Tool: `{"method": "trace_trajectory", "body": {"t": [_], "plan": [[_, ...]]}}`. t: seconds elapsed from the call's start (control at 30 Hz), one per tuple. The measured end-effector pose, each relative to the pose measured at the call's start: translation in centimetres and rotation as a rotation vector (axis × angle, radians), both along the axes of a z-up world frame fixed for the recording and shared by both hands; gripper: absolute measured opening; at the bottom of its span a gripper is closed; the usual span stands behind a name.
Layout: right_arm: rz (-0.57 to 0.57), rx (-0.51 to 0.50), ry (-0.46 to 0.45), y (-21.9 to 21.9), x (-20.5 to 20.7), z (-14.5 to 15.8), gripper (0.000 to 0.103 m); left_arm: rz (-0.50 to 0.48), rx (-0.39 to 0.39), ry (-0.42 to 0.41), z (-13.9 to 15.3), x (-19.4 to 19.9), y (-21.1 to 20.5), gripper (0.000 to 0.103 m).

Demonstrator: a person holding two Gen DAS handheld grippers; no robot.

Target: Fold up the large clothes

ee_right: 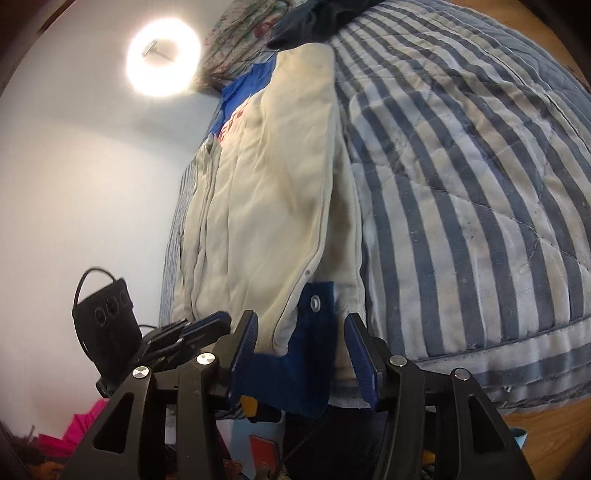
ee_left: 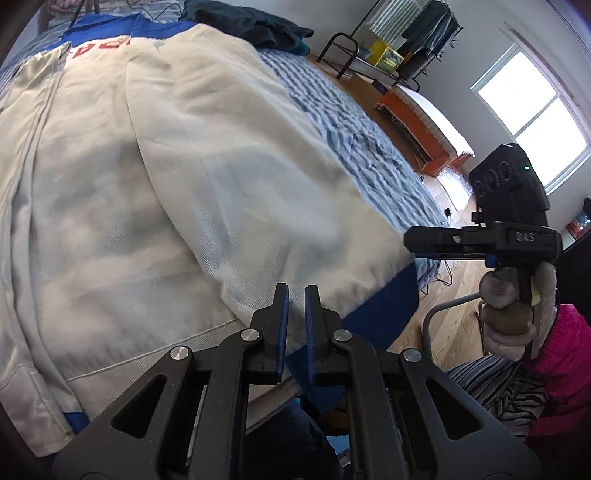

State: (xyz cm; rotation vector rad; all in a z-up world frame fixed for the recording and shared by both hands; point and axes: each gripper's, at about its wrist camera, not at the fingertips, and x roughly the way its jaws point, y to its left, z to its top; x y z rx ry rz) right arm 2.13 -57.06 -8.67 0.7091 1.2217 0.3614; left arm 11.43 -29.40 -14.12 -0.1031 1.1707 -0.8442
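Note:
A large cream jacket [ee_left: 177, 177] with blue trim and red lettering lies spread on the striped bed; it also shows in the right wrist view [ee_right: 266, 192]. My left gripper [ee_left: 296, 295] sits at the jacket's blue hem [ee_left: 373, 314], jaws nearly closed with a narrow gap, nothing clearly held. My right gripper [ee_right: 301, 332] is open, its jaws on either side of the blue cuff [ee_right: 295, 369] with a snap button. The right gripper also shows in the left wrist view [ee_left: 410, 240], beside the bed edge.
A blue-and-white striped quilt [ee_right: 461, 184] covers the bed. Dark clothes [ee_left: 255, 26] lie at the bed's far end. A clothes rack [ee_left: 417, 40], an orange-framed bed [ee_left: 424, 125] and a wooden floor [ee_left: 454, 269] are to the right. A pink garment [ee_left: 569, 362] is near the hand.

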Motion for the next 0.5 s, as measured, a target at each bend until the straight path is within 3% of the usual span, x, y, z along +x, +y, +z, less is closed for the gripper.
{"method": "trace_trajectory", "body": {"t": [0.07, 0.1, 0.13, 0.2, 0.23, 0.33, 0.5], "plan": [[-0.008, -0.032, 0.008, 0.5, 0.3, -0.5, 0.07, 0.002, 0.006, 0.011, -0.9, 0.1, -0.2, 0.005], [-0.011, -0.087, 0.021, 0.6, 0.5, -0.8, 0.07, 0.0, 0.012, 0.008, -1.1, 0.2, -0.5, 0.005], [-0.008, -0.141, 0.029, 0.8, 0.7, -1.1, 0.066, -0.004, 0.022, -0.002, -1.3, 0.2, -0.7, 0.005], [-0.005, -0.217, 0.03, 1.0, 0.6, -1.3, 0.038, 0.0, 0.03, -0.019, -1.2, 0.0, -1.0, 0.005], [-0.004, -0.227, 0.03, 1.0, 0.5, -1.3, 0.035, 0.005, 0.026, -0.02, -1.0, -0.1, -0.9, 0.005], [-0.041, -0.176, 0.017, -0.1, 0.0, -0.9, 0.032, 0.011, 0.0, -0.033, -0.3, -0.4, -0.7, 0.005], [-0.058, -0.058, -0.025, -1.1, -1.2, 0.9, 0.037, -0.015, 0.002, -0.085, 0.5, -0.8, -0.9, 0.005]]}}
